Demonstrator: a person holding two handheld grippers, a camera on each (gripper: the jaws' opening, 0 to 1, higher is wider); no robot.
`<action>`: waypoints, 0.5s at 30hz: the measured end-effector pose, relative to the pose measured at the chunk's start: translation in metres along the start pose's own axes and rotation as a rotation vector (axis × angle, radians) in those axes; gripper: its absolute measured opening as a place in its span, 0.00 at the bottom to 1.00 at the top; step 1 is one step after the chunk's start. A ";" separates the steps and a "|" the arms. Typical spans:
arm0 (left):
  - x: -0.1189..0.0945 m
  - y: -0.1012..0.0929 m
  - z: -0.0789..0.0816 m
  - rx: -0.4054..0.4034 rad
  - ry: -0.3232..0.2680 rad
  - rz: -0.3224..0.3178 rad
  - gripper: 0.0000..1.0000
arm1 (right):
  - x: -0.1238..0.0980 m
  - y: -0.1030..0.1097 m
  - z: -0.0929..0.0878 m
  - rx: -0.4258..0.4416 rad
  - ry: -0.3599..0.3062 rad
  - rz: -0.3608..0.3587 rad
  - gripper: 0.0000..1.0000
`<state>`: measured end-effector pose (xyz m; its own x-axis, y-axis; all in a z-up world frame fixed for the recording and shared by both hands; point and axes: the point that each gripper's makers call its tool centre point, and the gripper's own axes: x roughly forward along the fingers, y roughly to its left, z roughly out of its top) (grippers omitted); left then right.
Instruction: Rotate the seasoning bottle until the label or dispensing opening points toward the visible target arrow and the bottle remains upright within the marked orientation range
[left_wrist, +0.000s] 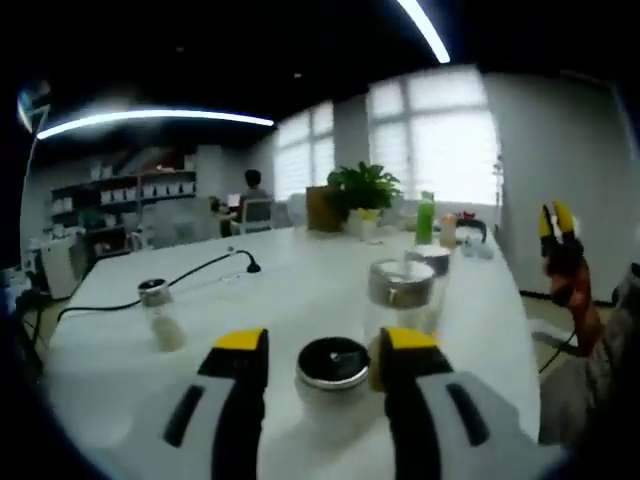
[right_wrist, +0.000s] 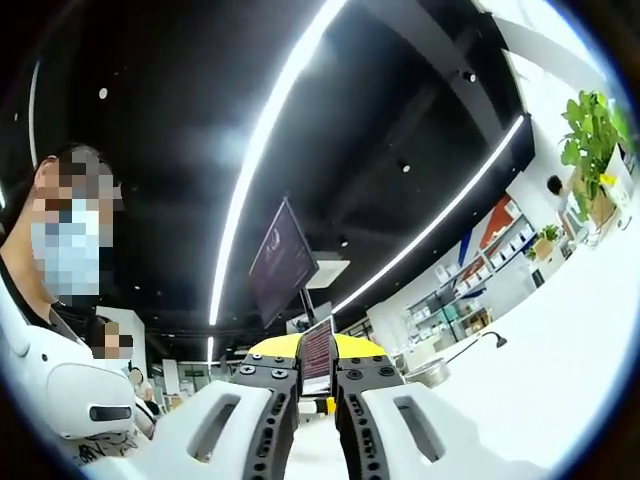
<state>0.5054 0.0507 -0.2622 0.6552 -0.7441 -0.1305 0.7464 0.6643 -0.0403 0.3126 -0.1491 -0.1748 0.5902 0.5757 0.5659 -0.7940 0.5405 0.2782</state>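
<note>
The seasoning bottle (left_wrist: 333, 366) has a black top with a silver rim and stands upright on the white table (left_wrist: 300, 255), close in front of me. My left gripper (left_wrist: 320, 350) is open. Its yellow-tipped jaws straddle the bottle's cap, the right jaw close against it and the left jaw a small gap away. My right gripper (left_wrist: 556, 222) is raised beside the table's right edge. In the right gripper view it (right_wrist: 316, 352) points up toward the ceiling, its jaws nearly together with nothing between them.
A silver-lidded jar (left_wrist: 402, 284) stands just behind the bottle, and another (left_wrist: 431, 258) beyond it. A small shaker (left_wrist: 157, 312) stands at the left beside a black cable (left_wrist: 190, 272). A potted plant (left_wrist: 362, 190) and a green bottle (left_wrist: 426, 218) stand at the far end. A person (right_wrist: 70, 385) stands close by.
</note>
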 end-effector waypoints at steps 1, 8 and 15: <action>0.000 0.001 0.000 -0.008 -0.008 0.005 0.48 | 0.000 0.000 -0.001 0.002 0.005 -0.001 0.08; 0.006 -0.003 -0.010 -0.012 0.007 -0.020 0.40 | -0.002 -0.002 0.000 0.003 0.003 -0.008 0.08; 0.008 -0.008 -0.009 -0.003 0.004 -0.060 0.34 | -0.004 -0.002 -0.001 -0.006 0.005 -0.015 0.07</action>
<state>0.5037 0.0396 -0.2723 0.6092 -0.7821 -0.1314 0.7837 0.6190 -0.0512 0.3120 -0.1518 -0.1781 0.6029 0.5705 0.5577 -0.7841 0.5527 0.2824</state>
